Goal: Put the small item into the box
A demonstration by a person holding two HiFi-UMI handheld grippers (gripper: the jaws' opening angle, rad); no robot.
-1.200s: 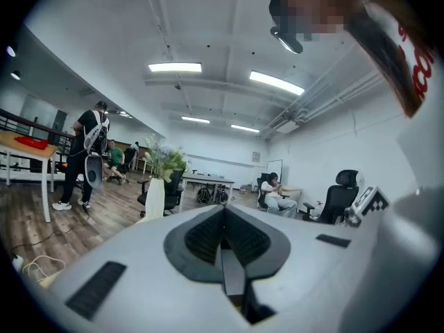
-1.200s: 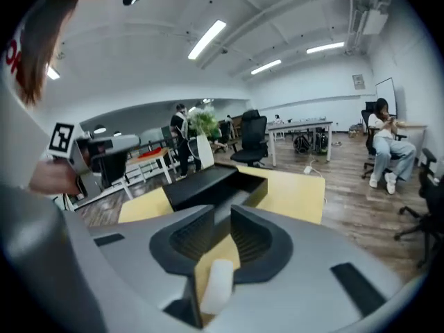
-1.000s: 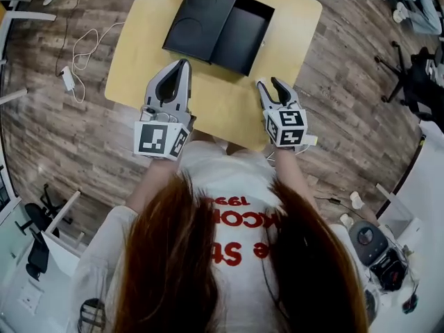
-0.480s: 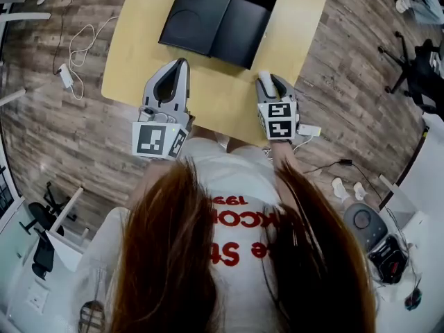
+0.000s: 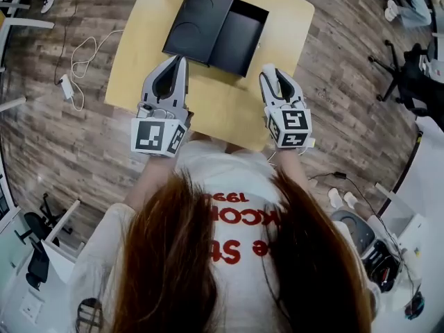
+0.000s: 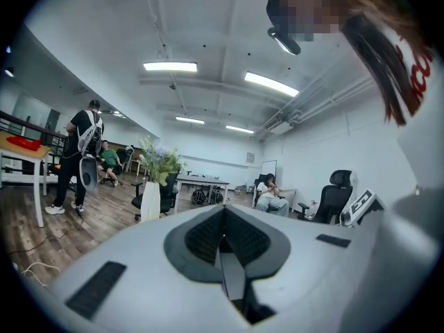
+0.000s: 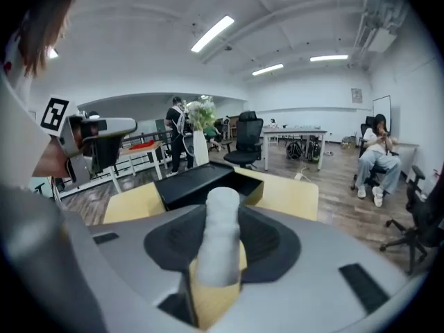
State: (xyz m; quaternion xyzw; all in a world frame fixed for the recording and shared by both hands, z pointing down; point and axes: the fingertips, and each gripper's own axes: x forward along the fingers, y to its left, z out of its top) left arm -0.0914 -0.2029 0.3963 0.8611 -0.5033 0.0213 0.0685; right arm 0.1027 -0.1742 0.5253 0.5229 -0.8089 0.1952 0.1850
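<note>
My right gripper (image 5: pixel 272 75) closing on a small white ribbed cylinder (image 7: pixel 220 234) (open black box (image 5: pixel 239 37) ahead), left gripper (image 5: pixel 182 64) jaws pressed together

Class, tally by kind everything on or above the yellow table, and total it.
Grippers: 2, the left gripper and the right gripper, whose jaws are closing with the white item between them
Black box: 1
Black lid: 1
White item: 1
Total: 5
</note>
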